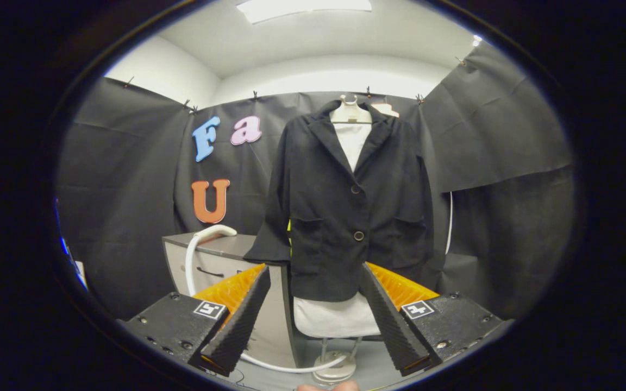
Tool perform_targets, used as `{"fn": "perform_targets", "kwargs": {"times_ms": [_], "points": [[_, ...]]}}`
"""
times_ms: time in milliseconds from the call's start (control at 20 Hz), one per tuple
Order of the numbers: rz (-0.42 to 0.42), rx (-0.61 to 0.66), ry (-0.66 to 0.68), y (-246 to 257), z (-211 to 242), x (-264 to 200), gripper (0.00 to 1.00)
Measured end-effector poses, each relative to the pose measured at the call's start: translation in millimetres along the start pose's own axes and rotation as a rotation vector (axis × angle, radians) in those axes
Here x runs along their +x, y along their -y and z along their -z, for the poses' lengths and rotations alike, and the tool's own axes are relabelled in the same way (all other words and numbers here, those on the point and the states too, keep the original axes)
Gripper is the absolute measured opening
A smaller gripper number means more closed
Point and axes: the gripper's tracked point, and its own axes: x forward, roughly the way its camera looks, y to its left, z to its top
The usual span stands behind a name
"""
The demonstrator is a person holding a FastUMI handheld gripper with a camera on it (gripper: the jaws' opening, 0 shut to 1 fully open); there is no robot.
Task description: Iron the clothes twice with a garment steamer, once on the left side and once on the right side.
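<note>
A black buttoned jacket (345,206) hangs on a white mannequin torso (352,141) straight ahead, beyond the fingers. The torso's white lower part (335,317) shows under the hem, on a stand with a round base (335,373). A white steamer head (216,231) rests on a grey cabinet (220,260) left of the jacket, and its white hose (191,266) runs down and loops along the floor. My gripper (315,274) is open, its fingers spread wide with nothing between them, well short of the jacket.
Black cloth walls close the booth behind and on both sides. The grey cabinet stands close to the jacket's left sleeve. The hose (291,366) lies across the floor near the stand base. A fingertip of a person's hand (328,386) shows below the fingers.
</note>
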Motion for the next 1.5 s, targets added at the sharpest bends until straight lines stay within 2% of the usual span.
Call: {"fn": "perform_targets", "kwargs": {"times_ms": [250, 650, 1050, 1300, 1500], "points": [[-0.041, 0.036, -0.005, -66.7, -30.6, 32.6, 1.0], [-0.228, 0.049, -0.029, -185.1, -68.4, 107.9, 1.0], [-0.367, 0.075, -0.196, -288.0, -50.0, 225.6, 1.0], [-0.374, 0.094, -0.325, -333.2, -20.1, 304.8, 1.0], [-0.377, 0.095, -0.451, -374.0, 19.0, 349.8, 1.0]]}}
